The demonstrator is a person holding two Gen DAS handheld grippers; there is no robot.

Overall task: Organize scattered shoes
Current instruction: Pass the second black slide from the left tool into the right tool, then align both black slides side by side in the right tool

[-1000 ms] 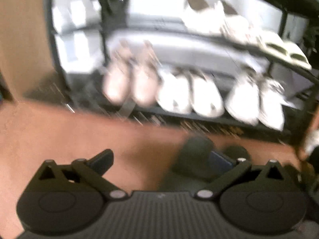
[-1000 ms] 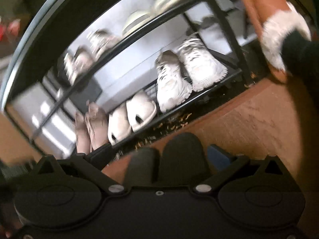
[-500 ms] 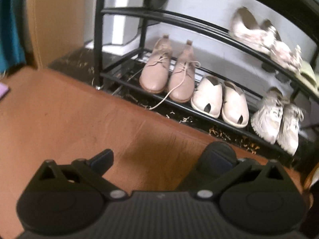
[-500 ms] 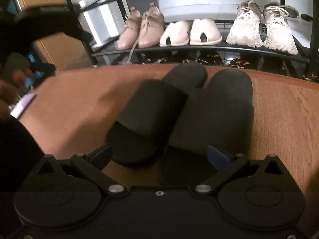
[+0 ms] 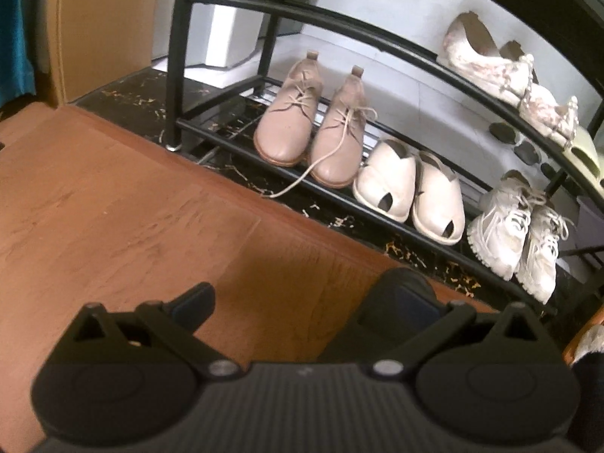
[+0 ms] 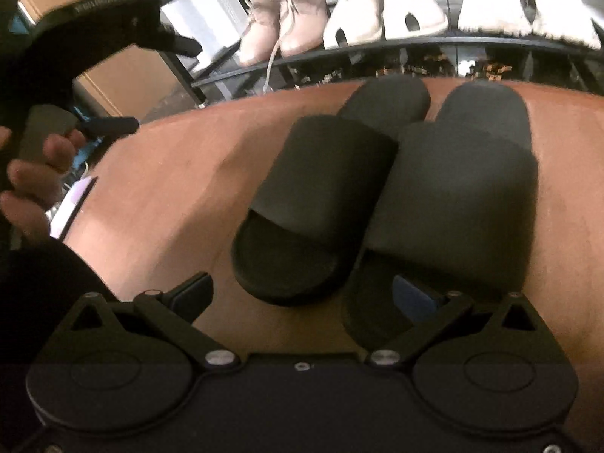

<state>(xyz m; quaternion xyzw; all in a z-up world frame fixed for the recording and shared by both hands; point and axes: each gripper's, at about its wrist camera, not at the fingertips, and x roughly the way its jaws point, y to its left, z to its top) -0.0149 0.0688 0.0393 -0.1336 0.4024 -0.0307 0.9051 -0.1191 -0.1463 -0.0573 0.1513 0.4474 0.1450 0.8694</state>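
Black slides (image 6: 377,196) side by side on wood floor (image 6: 170,188), right gripper (image 6: 302,298) spread (left gripper (image 5: 302,302) too)

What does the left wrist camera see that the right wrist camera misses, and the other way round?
Only the left wrist view shows the upper shelf with the floral flats. Only the right wrist view shows both black slides whole on the wooden floor, plus a hand holding the left tongs. Both show the tan lace-up shoes, cream slip-ons and white sneakers.
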